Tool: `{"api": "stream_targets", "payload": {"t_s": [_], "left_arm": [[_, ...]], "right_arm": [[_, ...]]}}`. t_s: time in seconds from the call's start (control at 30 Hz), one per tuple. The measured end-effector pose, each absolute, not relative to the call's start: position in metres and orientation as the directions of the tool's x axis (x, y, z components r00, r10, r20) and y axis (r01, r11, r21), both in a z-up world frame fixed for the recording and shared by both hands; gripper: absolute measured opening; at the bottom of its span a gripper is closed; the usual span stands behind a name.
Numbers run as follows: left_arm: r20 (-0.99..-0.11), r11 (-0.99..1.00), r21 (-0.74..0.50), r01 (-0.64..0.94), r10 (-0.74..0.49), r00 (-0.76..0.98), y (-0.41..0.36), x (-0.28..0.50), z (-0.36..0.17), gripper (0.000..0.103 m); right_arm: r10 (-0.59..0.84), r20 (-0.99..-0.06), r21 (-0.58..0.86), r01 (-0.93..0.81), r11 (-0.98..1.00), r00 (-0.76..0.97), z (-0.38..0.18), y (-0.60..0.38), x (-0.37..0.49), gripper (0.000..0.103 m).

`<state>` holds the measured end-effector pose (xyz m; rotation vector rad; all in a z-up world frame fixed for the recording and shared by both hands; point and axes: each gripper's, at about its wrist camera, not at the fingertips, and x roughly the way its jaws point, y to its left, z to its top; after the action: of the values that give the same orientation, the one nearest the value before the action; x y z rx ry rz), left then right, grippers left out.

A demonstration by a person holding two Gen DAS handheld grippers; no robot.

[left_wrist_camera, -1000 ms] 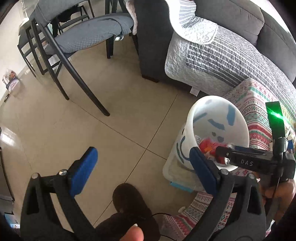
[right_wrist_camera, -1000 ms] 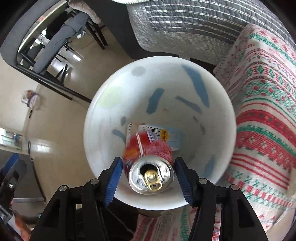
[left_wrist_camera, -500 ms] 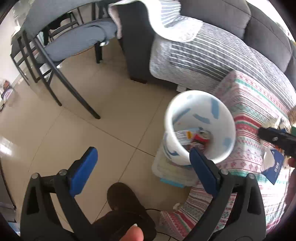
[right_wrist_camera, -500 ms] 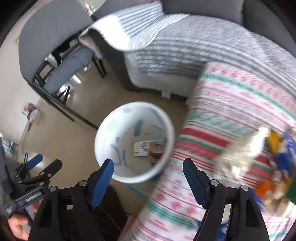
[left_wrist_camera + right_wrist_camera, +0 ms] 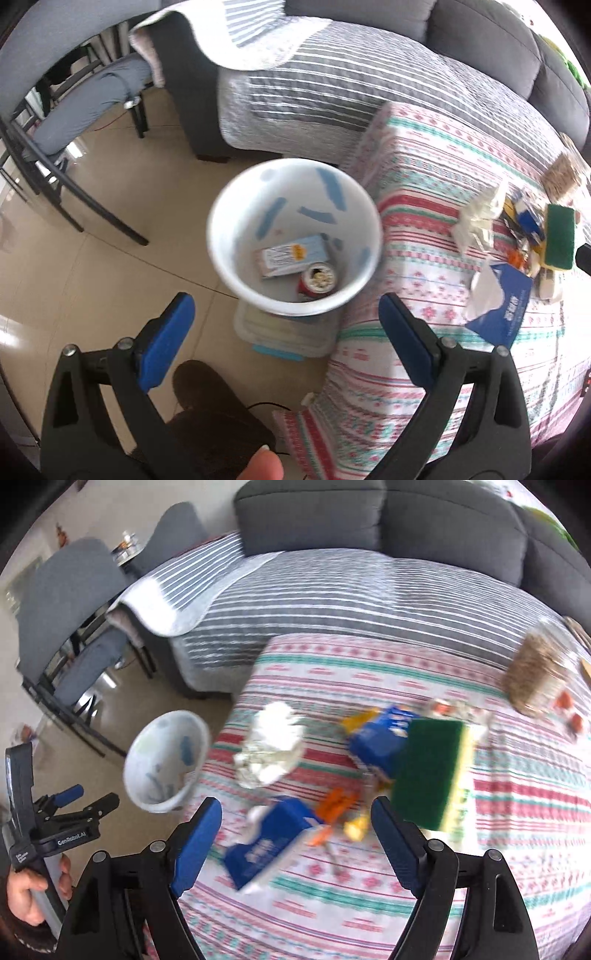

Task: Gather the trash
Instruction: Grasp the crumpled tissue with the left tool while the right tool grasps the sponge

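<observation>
The right tool (image 5: 295, 840), its jaws just having been opening and now spread empty, is hovering over the bench (image 5: 498, 849) with the blue carton (image 5: 269, 843) lying slantwise directly between its pads, far nearer than the left tool (image 5: 284, 339), also spread, near the white bin (image 5: 221, 236).

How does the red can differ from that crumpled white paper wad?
The red can already lies inside the white bin, while the crumpled white paper wad still sits on the patterned tablecloth. The can is a rigid red cylinder; the wad is white and shapeless. Neither is held by any tongs.
</observation>
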<state>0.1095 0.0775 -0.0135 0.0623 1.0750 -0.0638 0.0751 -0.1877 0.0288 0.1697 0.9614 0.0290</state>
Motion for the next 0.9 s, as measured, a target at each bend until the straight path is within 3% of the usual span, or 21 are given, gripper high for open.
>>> {"api": "stream_targets", "payload": {"t_s": [0.47, 0.9], "left_arm": [[-0.883, 0.981, 0.016, 0.194, -0.077, 0.464, -0.022, 0.140, -0.021, 0.100], [-0.877, 0.961, -0.086, 0.262, -0.198, 0.438, -0.070, 0.175, -0.040, 0.100]], "right_arm": [[-0.006, -0.815, 0.176, 0.257, 0.950, 0.580, 0.014, -0.277, 0.069, 0.085], [-0.007, -0.837, 0.177, 0.283, 0.943, 0.546, -0.005, -0.287, 0.085, 0.085]]}}
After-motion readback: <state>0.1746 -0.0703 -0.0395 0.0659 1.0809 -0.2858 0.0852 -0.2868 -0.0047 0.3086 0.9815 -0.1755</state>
